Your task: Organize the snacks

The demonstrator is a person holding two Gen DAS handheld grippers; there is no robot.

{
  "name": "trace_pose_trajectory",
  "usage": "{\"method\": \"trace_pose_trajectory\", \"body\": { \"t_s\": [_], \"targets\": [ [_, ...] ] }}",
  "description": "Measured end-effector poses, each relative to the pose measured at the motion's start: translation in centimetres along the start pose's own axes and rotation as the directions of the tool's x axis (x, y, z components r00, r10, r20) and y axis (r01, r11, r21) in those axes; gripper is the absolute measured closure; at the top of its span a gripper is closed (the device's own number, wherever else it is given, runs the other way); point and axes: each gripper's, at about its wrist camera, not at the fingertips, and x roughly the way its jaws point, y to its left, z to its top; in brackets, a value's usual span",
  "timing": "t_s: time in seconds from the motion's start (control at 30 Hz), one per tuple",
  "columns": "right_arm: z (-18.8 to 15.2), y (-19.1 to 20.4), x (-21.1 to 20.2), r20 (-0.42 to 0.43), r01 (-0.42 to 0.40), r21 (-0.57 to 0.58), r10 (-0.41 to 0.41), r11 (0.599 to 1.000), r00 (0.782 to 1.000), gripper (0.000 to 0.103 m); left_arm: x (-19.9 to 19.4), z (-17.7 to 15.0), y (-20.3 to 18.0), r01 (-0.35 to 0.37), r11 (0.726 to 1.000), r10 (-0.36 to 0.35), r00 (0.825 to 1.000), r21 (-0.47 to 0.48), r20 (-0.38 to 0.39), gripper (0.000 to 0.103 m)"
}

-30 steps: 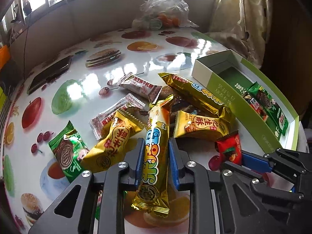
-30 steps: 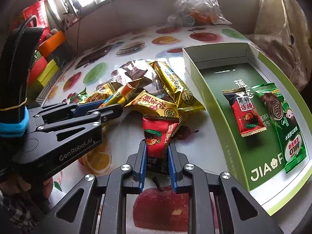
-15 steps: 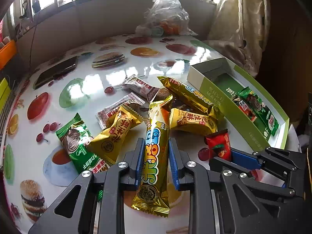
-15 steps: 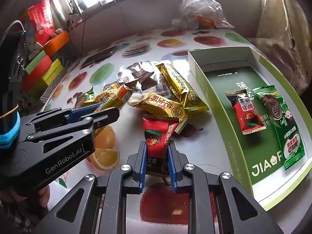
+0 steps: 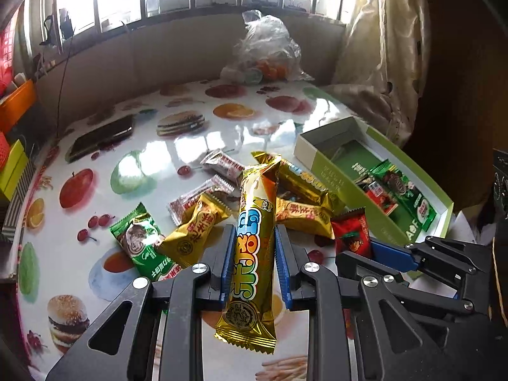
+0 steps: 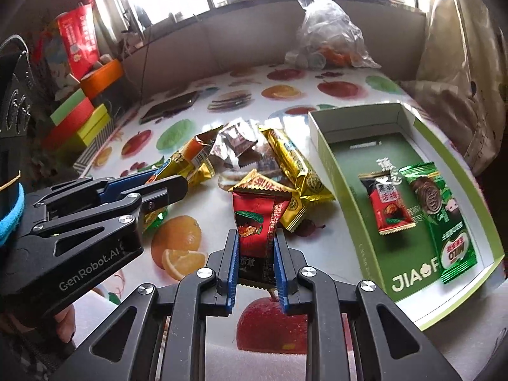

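The left tool (image 5: 252,266) is clamped on a long gold snack bar (image 5: 254,247), its blue pads pressing the wrapper's two long sides around mid-length. The bar runs along the line of the fingers: its near crimped end hangs down toward the camera, its far end rises over the snack pile (image 5: 241,197). The tool points steeply downward at the surface (image 5: 152,155), a glossy cloth printed with fruit and burgers, and the bar looks clear of that cloth.

The right tool (image 6: 254,254) is clamped on a red snack packet (image 6: 258,222), gripping its lower, dark end so that the red upper part stands up between the fingers. It too slants steeply down. In the left view this tool (image 5: 374,247) comes in from the right edge, close beside the left one, with the packet at its tip. In the right view the left tool (image 6: 165,187) reaches in from the left, its tips just over the gold wrappers; part of the person's hand (image 6: 65,320) shows under its body.

The pile of gold, silver and green wrappers lies in the middle of the surface. To its right sits an open green box (image 6: 333,171) holding a red packet (image 6: 389,206) and a green packet (image 6: 444,222) side by side. A dark phone (image 5: 101,136) lies far left, and a clear plastic bag (image 5: 270,54) sits at the far edge
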Motion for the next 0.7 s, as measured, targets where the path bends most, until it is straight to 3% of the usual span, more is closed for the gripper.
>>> {"method": "trace_pose_trajectory", "body": {
  "t_s": [0.47,0.7],
  "targets": [
    [1.1,-2.0,-3.1,0.070,0.030,0.041,-0.032,0.999,0.997,0.083,-1.1,1.9,-2.3,0.046,0.999,-0.047,0.998,0.008,0.037,0.078],
    [1.6,-4.4,-4.6,0.099,0.077,0.078,-0.085,0.994,0.992,0.083,-0.8,3.3,-4.9,0.113,0.993,-0.114,0.992,0.020,0.047,0.078]
  ]
}}
